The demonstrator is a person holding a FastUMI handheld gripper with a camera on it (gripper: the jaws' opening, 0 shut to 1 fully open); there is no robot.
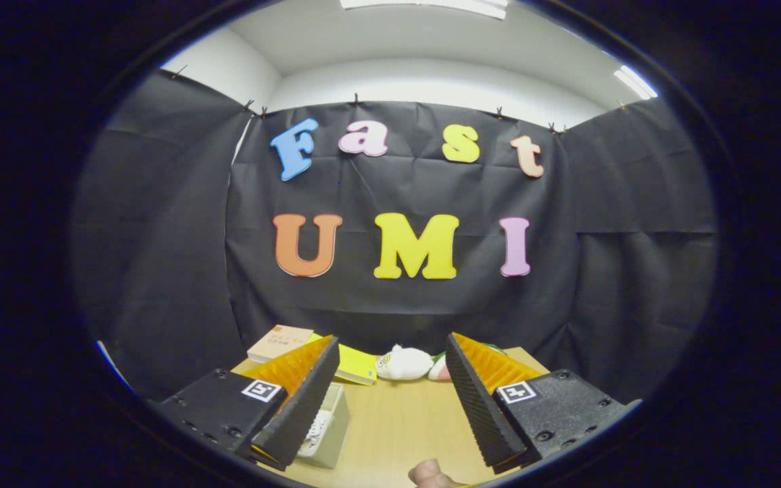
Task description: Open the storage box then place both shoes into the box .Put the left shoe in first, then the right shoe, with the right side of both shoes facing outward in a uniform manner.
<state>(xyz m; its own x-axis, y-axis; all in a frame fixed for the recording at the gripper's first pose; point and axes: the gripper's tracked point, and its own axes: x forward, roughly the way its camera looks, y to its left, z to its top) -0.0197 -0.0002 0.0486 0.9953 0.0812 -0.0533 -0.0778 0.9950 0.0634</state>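
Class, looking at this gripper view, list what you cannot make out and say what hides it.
1. Pale box on the table: partly behind one finger of the open gripper; lid state unclear.
2. White soft thing beyond the fingers: too small to tell shoe or toy.
3. Pink-and-green item beside it: hidden behind the other finger.
4. Books: partly covered.

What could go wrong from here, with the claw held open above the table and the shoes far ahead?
1. The open claw hangs over the wooden table, holding nothing; the pale box sits under its left finger and could be knocked on descent.
2. The white shoe lies beyond the fingers near the yellow book, which may hinder a clean grasp.
3. A fingertip near the claw might be pinched.
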